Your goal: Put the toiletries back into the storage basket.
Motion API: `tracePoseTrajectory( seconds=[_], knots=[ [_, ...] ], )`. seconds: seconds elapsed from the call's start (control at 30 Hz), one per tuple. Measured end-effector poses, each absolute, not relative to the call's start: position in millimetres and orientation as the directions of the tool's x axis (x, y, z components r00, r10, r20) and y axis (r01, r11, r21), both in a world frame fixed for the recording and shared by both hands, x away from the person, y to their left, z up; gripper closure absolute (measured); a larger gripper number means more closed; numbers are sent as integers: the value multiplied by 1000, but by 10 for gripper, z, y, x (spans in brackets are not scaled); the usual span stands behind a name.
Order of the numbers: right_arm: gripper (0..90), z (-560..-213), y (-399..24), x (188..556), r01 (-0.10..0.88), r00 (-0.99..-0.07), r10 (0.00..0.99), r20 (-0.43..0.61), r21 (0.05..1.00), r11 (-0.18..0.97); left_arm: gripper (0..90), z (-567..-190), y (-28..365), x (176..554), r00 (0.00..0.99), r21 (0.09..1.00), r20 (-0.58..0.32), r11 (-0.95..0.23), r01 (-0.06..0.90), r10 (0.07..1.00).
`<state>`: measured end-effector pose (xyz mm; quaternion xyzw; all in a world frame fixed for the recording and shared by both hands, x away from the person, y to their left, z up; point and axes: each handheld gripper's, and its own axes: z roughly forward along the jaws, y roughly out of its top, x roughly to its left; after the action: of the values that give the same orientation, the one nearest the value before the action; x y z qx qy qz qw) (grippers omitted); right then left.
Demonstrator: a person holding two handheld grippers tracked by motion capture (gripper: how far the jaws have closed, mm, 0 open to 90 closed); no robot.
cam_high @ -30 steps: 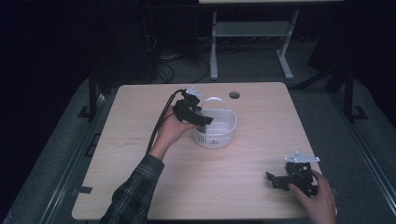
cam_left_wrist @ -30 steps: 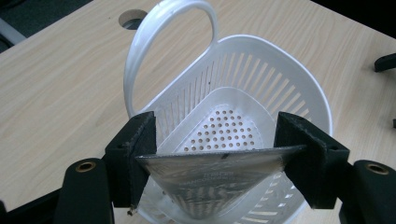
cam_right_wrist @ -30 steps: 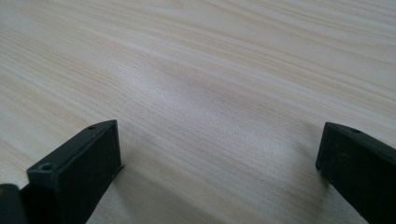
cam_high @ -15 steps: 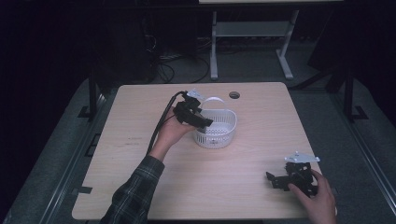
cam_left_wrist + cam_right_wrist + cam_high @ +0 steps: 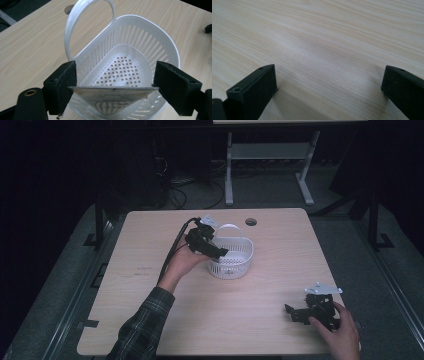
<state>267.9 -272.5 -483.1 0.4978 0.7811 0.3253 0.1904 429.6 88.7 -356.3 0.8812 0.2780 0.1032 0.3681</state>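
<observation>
A white slotted plastic basket (image 5: 232, 257) (image 5: 140, 45) with a hoop handle (image 5: 75, 22) stands on the wooden table (image 5: 250, 320), a little behind its middle. My left gripper (image 5: 220, 253) (image 5: 113, 86) hangs over the basket's near-left rim and points into it. Its jaws have just been opening. A flat silvery packet (image 5: 110, 96) spans the gap, its straight top edge reaching from pad to pad, and I see no squeeze on it. My right gripper (image 5: 295, 312) (image 5: 329, 87) rests low at the table's front right, open over bare wood.
A round cable hole (image 5: 251, 222) sits in the table behind the basket. The left gripper's black cable (image 5: 172, 252) trails along the forearm in a plaid sleeve (image 5: 145, 325). A desk frame (image 5: 265, 160) stands on the dark floor beyond.
</observation>
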Motion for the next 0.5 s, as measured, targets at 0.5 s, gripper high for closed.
tracePoseTrajectory(
  seconds=[0.5],
  knots=[
    [0, -4831, -2725, 2679, 654, -432, 902, 26, 698, 293, 177, -3361, 1093, 4157, 825, 735, -11, -555, 390, 566]
  ],
)
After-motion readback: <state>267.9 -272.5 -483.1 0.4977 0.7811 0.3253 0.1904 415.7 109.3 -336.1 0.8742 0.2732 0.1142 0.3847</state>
